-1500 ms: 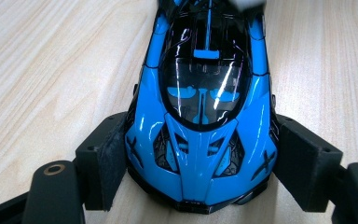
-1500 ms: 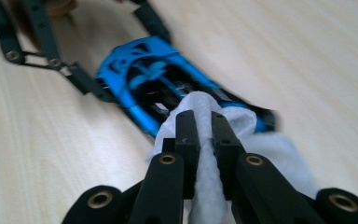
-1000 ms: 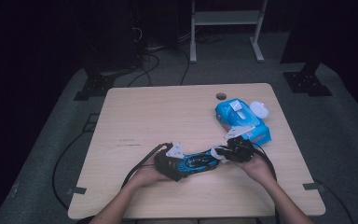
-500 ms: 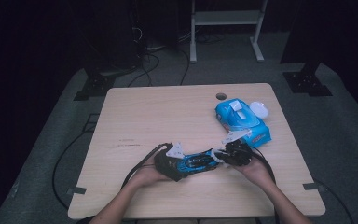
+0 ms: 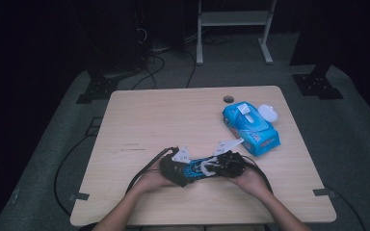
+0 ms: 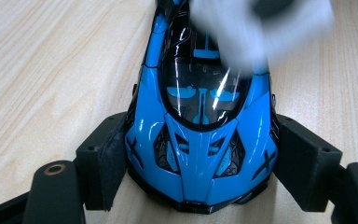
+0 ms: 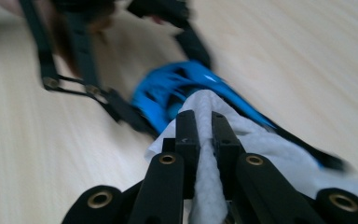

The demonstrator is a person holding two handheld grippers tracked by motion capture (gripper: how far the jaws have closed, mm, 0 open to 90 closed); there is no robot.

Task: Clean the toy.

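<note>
1. The left gripper [image 6: 200, 163] has its two black jaws pressed against the flanks of a blue toy car [image 6: 200, 135], one pad on each side of the nose, so the car is clamped.
2. The right gripper [image 7: 204, 135] has its jaws drawn narrow, pinching a fold of white wipe [image 7: 209, 186] between the pads; the cloth lies on the car's blue bodywork just ahead of them.
3. From the high view, the left gripper [image 5: 176, 169] and the right gripper [image 5: 229, 166] face each other with the car [image 5: 195, 169] between them, near the person's edge of the table.
4. A hand wraps each gripper, forearms coming in from the near edge, and black cables trail off to the left and right.
5. Farther off, towards the right, a blue pack of wipes [image 5: 250, 126] lies flat with its round white lid [image 5: 268, 112] flipped open beside it.
6. The table [image 5: 164, 120] is pale wood grain with a small round hole [image 5: 228, 99] near its far edge.
7. Beyond it are grey carpet, loose cables, a white frame's legs [image 5: 233, 33] and darkness.
</note>
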